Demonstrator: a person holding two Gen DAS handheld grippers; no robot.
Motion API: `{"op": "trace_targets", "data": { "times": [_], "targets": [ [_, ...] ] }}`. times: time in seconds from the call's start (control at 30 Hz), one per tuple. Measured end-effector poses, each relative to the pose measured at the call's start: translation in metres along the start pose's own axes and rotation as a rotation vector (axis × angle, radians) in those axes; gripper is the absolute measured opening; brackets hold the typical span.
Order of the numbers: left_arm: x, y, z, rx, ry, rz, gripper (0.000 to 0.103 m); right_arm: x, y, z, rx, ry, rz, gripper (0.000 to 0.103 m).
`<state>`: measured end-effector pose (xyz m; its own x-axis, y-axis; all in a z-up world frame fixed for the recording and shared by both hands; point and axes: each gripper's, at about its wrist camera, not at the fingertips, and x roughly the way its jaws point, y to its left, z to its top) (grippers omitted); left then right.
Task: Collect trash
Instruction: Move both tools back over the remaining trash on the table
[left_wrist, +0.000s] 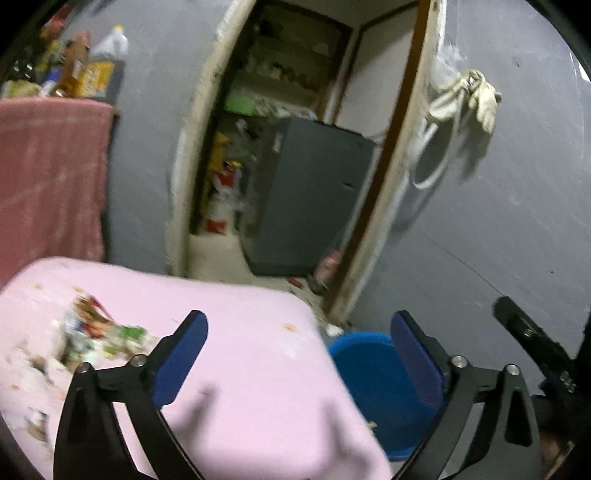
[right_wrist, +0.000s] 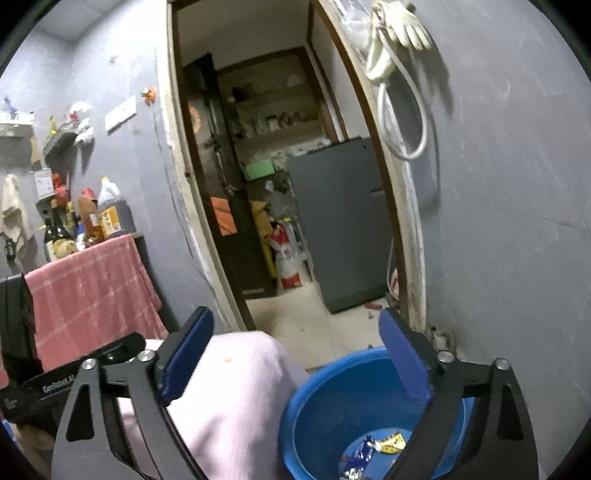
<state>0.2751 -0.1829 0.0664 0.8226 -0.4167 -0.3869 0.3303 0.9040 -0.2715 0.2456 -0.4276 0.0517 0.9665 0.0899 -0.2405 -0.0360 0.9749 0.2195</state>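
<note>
1 blue bucket (right_wrist: 332, 402) w/ wrappers (right_wrist: 373, 450); both grippers' fingers (left_wrist: 181, 354) (right_wrist: 188, 354) wide apart, nothing held.

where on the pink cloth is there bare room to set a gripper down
The pink cloth is bare from the trash pile across to its edge by the blue bucket, apart from a few crumbs. It is crowded at the left, where wrappers and scraps lie. The bucket already holds wrappers.
</note>
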Motion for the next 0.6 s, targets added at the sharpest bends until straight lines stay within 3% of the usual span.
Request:
{"op": "trace_targets", "data": {
  "times": [0.03, 0.6],
  "targets": [
    [-0.006, 0.005, 0.002, 0.002, -0.018, 0.018, 0.099, -0.001, 0.005, 0.001, -0.01, -0.014, 0.008, 0.103],
    [-0.087, 0.066, 0.013, 0.062, -0.196, 0.174, 0.101, -0.015, 0.101, 0.0, -0.165, -0.186, 0.134, 0.103]
  ]
}}
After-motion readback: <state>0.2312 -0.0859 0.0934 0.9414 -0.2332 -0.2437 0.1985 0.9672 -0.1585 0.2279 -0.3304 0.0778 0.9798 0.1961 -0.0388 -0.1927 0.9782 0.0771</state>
